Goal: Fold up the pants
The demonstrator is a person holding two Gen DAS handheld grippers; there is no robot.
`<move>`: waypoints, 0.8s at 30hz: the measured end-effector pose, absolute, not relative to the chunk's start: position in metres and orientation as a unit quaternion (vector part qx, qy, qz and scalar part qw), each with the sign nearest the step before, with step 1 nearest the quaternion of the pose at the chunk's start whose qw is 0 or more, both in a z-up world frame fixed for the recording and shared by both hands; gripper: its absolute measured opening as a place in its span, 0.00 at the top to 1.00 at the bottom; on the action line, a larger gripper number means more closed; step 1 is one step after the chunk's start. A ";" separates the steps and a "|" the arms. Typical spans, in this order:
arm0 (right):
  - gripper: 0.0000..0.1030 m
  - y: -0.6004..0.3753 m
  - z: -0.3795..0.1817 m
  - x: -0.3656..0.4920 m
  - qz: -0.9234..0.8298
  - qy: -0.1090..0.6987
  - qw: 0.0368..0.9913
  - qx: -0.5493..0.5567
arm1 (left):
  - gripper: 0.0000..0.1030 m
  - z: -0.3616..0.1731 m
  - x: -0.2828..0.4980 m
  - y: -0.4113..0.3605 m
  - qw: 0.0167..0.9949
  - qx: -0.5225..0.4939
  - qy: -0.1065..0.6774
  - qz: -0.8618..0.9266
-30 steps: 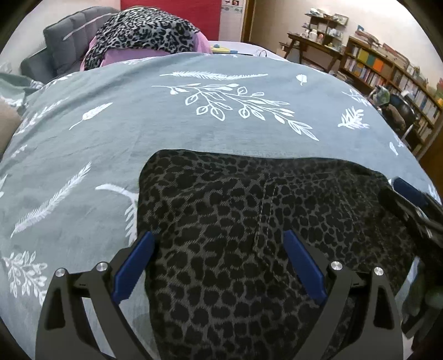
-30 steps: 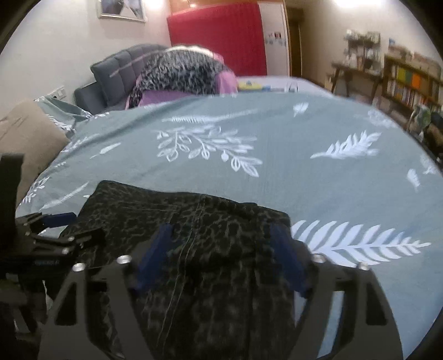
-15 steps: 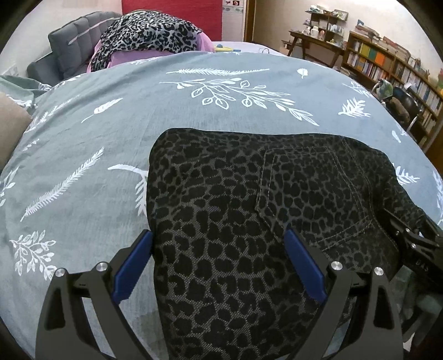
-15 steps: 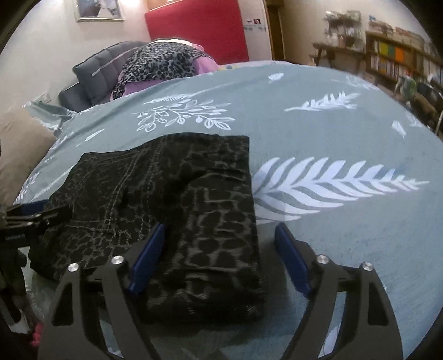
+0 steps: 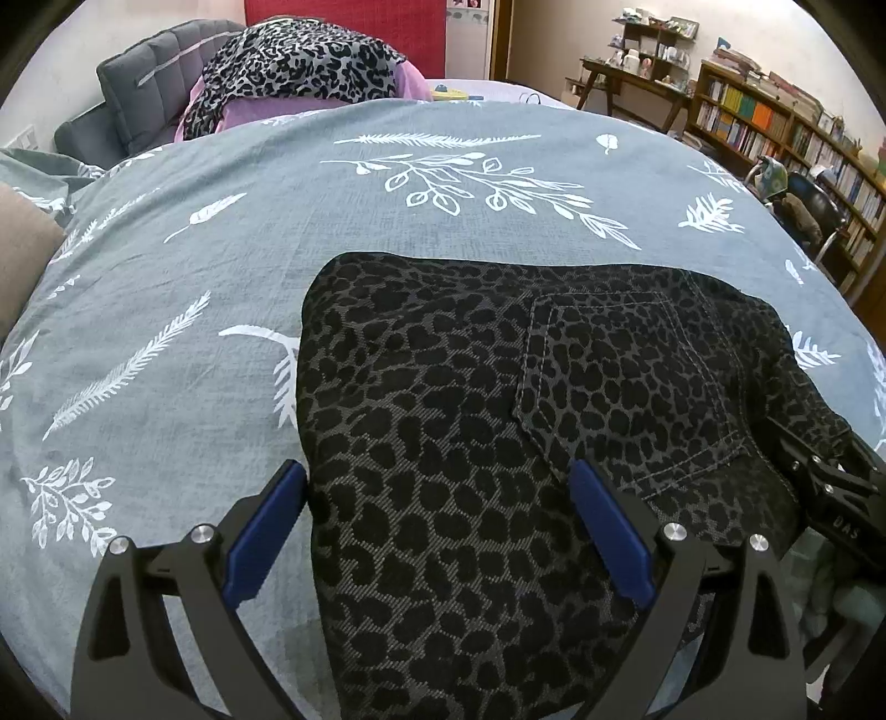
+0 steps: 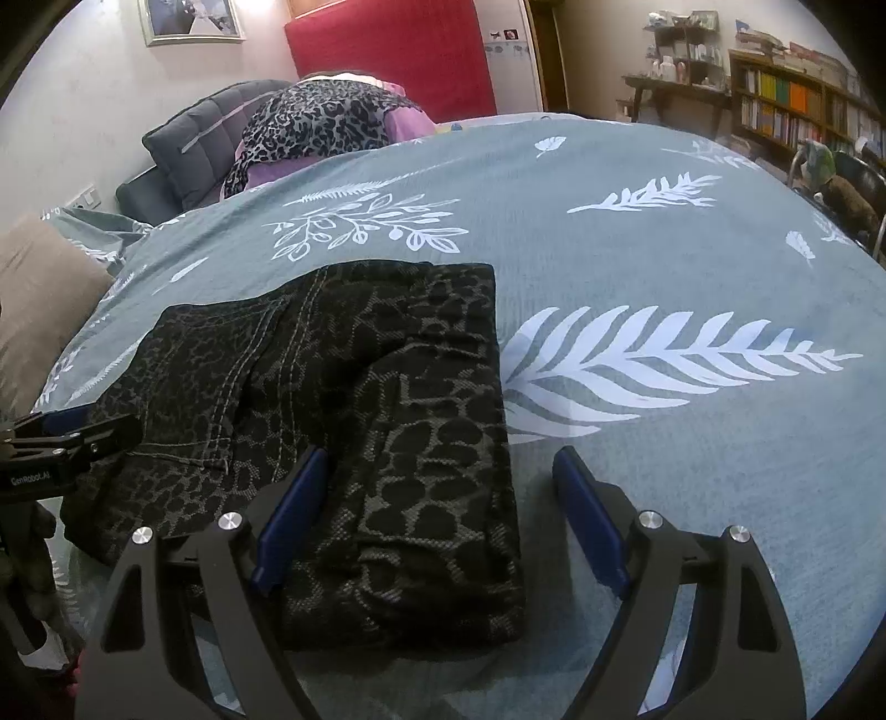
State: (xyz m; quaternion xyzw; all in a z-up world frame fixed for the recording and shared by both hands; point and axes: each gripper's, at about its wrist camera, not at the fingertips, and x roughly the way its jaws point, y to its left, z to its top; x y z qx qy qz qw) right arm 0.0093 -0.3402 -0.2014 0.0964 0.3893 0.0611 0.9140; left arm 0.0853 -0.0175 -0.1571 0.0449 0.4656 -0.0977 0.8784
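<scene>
Where pants lie, grey leaf-print bedspread — bookshelves beyond.

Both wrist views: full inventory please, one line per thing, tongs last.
pants: 1, dark grey with black leopard print, folded, lying on the near part of the bed
bedspread: 1, grey-green with white leaf print, covers the bed
leopard garment: 1, grey and black, heaped at the far end of the bed
purple cloth: 1, under that heap
sofa cushion: 1, dark grey, far left
tan cushion: 1, left edge
red panel: 1, back wall
framed picture: 1, wall upper left
bookshelf: 1, brown, right wall
left tongs: 1, black with blue pads, open over the pants
right tongs: 1, same colours, open astride the right edge of the pants
</scene>
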 end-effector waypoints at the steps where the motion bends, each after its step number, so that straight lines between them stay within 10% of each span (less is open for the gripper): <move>1: 0.19 -0.342 -0.200 0.009 0.061 0.390 0.914 0.097 | 0.08 -0.156 0.085 -0.017 0.879 0.047 0.465 -0.098; 24: 0.19 -0.361 -0.191 0.009 0.067 0.405 0.902 0.131 | 0.08 -0.152 0.080 -0.015 0.879 0.073 0.463 -0.091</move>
